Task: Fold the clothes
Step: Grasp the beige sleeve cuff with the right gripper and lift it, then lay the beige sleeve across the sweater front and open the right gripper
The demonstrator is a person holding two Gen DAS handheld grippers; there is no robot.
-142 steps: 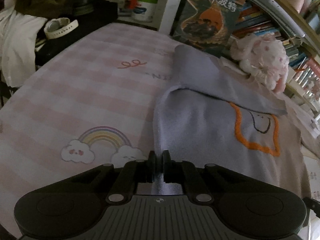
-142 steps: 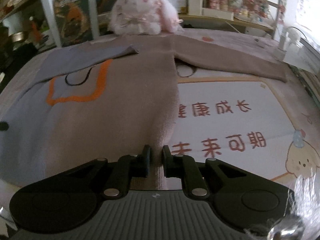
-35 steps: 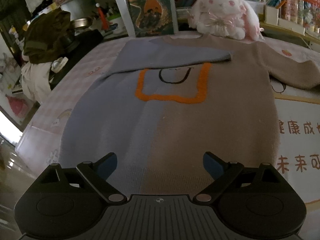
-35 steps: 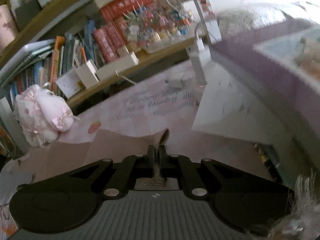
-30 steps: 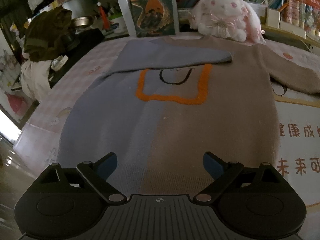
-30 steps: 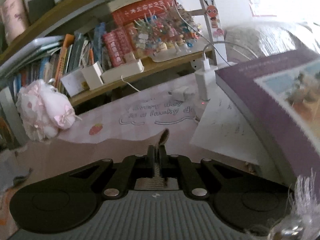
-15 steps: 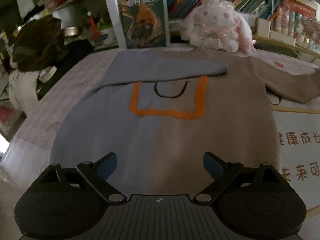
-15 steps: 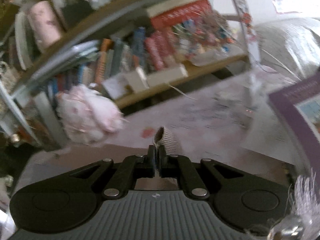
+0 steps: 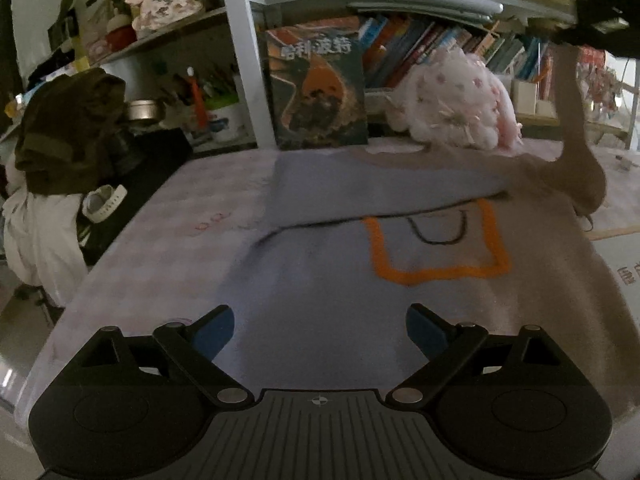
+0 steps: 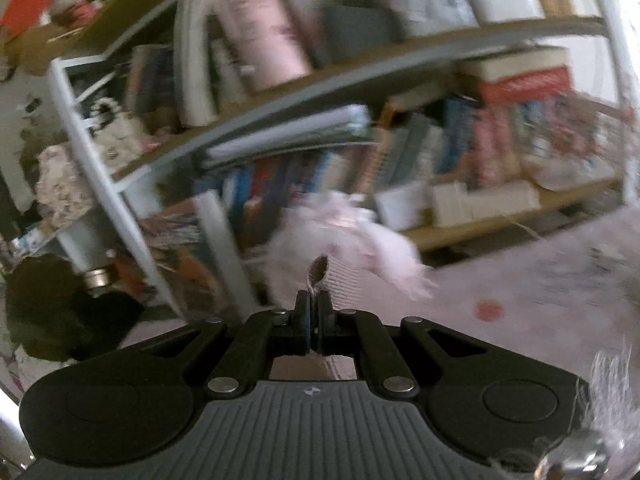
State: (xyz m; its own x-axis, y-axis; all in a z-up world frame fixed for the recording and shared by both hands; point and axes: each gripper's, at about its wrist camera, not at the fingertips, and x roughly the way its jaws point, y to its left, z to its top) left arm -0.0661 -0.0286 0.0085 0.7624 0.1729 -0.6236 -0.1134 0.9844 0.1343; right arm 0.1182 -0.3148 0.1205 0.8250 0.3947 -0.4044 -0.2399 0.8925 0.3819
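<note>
The grey-blue and beige knitted sweater with an orange square (image 9: 400, 264) is lying flat on the pink bed, its left sleeve already folded across. The right gripper (image 10: 314, 316) is pinching the beige right sleeve cuff (image 10: 318, 270), lifting it at far right; the left gripper (image 9: 320, 332) is hovering wide and empty. Body folds remain.

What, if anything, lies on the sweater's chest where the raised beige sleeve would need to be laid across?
Only the blue sleeve, already folded across the chest of the sweater. The right gripper holds the beige sleeve raised at the sweater's right edge, by the pink plush rabbit, which sits behind the collar. The left gripper hovers open over the hem.
</note>
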